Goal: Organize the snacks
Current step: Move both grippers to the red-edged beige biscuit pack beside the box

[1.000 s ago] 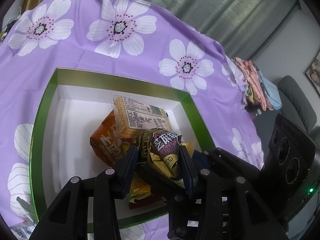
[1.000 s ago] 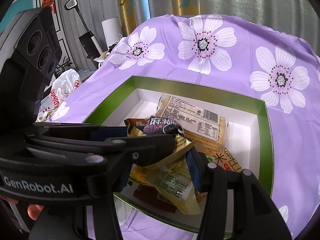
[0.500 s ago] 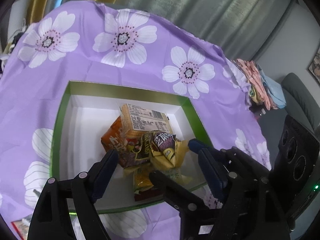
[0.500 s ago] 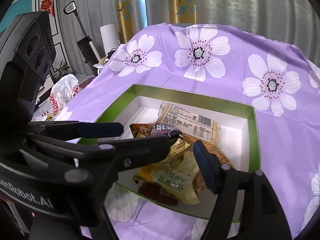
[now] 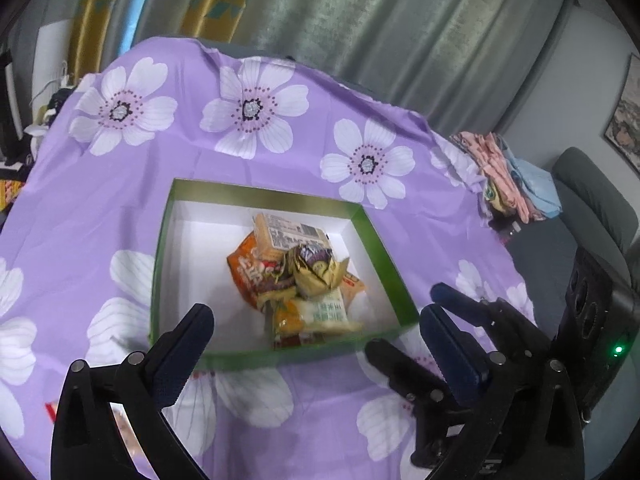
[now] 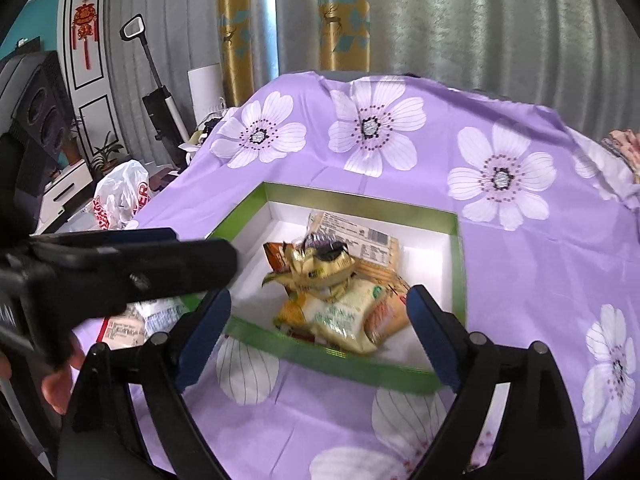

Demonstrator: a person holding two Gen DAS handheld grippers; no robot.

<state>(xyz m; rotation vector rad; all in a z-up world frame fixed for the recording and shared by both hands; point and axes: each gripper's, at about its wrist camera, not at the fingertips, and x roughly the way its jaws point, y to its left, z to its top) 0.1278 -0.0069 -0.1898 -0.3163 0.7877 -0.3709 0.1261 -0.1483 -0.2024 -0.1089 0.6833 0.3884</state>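
Note:
A green-rimmed box (image 5: 262,358) with a white inside sits on the purple flowered cloth. Several snack packets lie heaped in it. A crumpled gold and purple packet (image 5: 314,266) tops the heap, over a pale green packet (image 6: 340,316), an orange packet (image 5: 246,270) and a biscuit pack (image 6: 360,236). My left gripper (image 5: 316,314) hangs above the box's near edge, its jaws opening wide with nothing between the pads. My right gripper (image 6: 318,302) stands beside it, jaws also opening and empty. The left gripper's fingers (image 6: 192,264) cross the right wrist view.
Another white and red packet (image 6: 132,320) lies on the cloth left of the box. Folded clothes (image 5: 508,172) rest at the table's far right, near a grey chair (image 5: 592,196). A plastic bag (image 6: 120,196) and an upright vacuum (image 6: 160,112) stand beyond the left edge.
Both grippers were shut on the gold and purple packet over the box. They have let go of it, spread wide, and drawn back and up; the packet now lies on the heap.

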